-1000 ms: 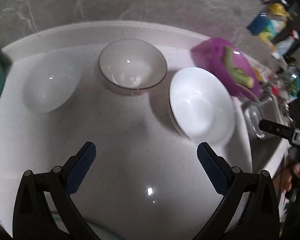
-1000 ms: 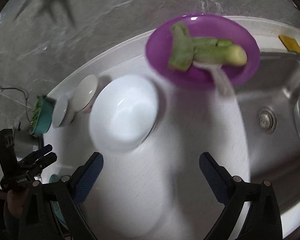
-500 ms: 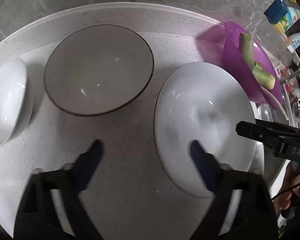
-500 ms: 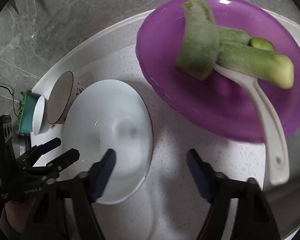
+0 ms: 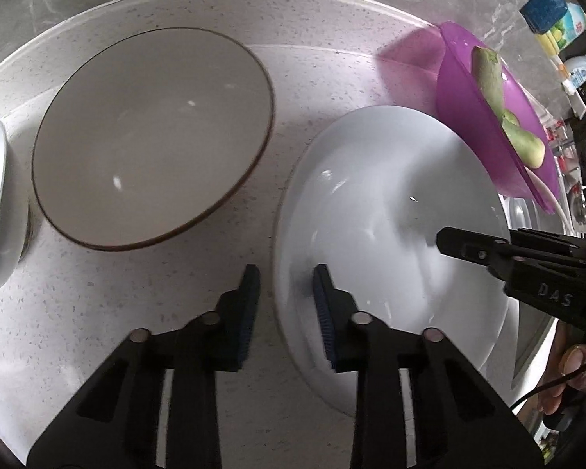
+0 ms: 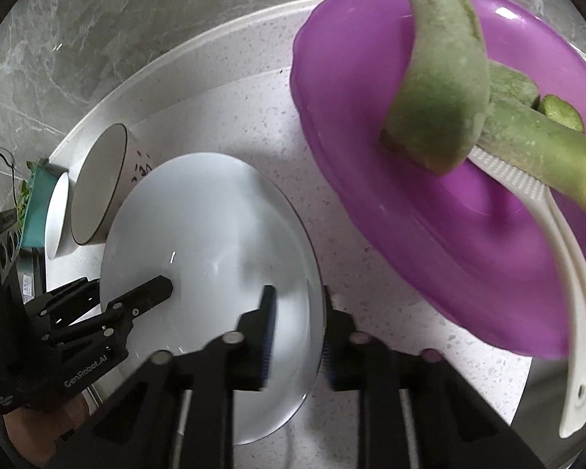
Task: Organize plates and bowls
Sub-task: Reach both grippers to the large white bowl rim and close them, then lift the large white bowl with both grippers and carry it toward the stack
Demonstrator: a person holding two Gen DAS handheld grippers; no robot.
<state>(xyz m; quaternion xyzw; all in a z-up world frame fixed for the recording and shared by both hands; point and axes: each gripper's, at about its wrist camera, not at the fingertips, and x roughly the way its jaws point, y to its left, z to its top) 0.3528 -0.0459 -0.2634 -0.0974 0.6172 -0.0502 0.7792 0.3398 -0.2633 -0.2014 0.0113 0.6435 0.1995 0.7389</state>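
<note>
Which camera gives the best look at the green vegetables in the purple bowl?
The right wrist view: the green vegetables lie large and open inside the purple bowl. The left wrist view shows them only small, edge-on, at the right margin.

Speckled countertop (image 5: pixel 136 312); bowls, plate (image 5: pixel 390 234)

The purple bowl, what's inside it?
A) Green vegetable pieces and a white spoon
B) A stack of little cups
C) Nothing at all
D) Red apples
A: in the right wrist view the purple bowl holds pale green vegetable pieces, with a white spoon running out from under them over the rim.
</note>
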